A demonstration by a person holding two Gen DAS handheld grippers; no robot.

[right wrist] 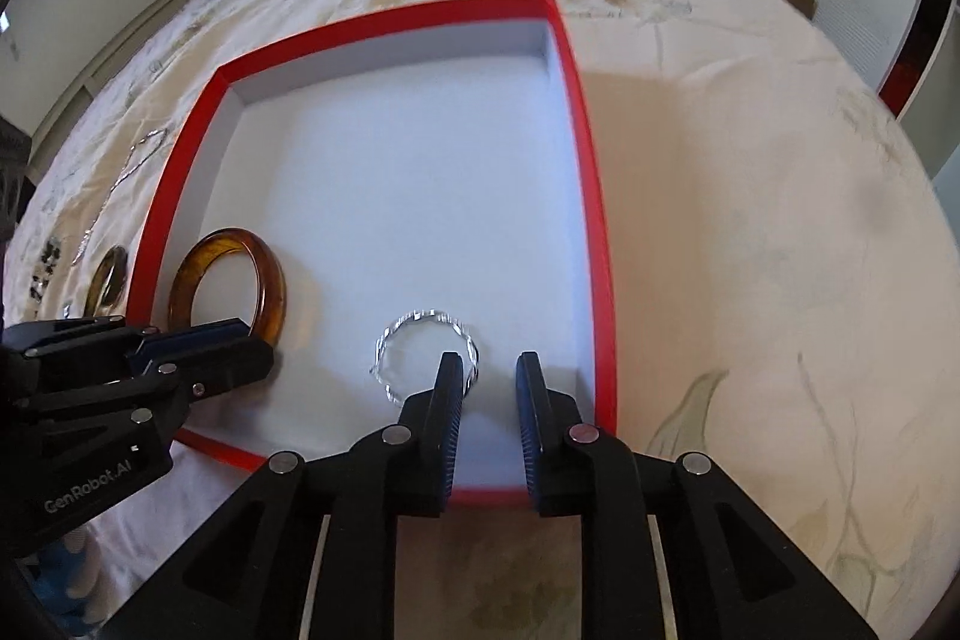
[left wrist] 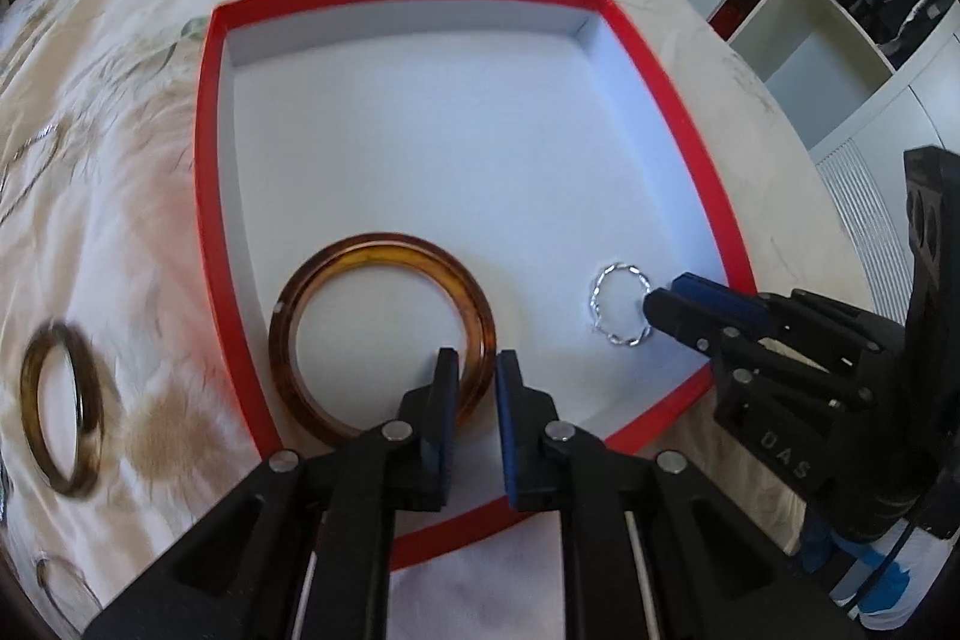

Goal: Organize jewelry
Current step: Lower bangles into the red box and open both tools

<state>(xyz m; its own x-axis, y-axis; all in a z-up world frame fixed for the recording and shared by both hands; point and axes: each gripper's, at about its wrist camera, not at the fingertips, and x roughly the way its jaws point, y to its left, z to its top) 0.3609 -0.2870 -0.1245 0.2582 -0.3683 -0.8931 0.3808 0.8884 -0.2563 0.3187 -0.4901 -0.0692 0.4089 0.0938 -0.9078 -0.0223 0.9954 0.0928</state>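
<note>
Amber bangle [left wrist: 382, 334] lies flat on the white floor of the red box [left wrist: 654, 58], at about 7 o'clock within it, close to the left wall and the near wall. The left gripper [left wrist: 478, 376] reaches in low over the near rim; its fingers are slightly spread and straddle the bangle's right side, one inside the ring and one outside. Whether the pads touch the band cannot be told.

Silver bracelet [right wrist: 427, 353], a thin twisted loop, lies at about 5 o'clock in the box, well apart from the bangle. The right gripper [right wrist: 490, 382] also comes in over the near rim, fingers spread. Its left finger overlaps the loop's right side; the other stands outside the loop, over bare floor. No firm pinch is visible.

The two grippers sit side by side and apart, angled toward each other at the near end of the box.

The far two thirds of the box floor hold nothing. The walls are low.

On the bedspread [right wrist: 750, 196], outside the left wall at about 9 o'clock, lie a dark bangle [left wrist: 60, 409] and a silver chain [right wrist: 133, 169], with smaller pieces beyond that are too blurred to identify.
</note>
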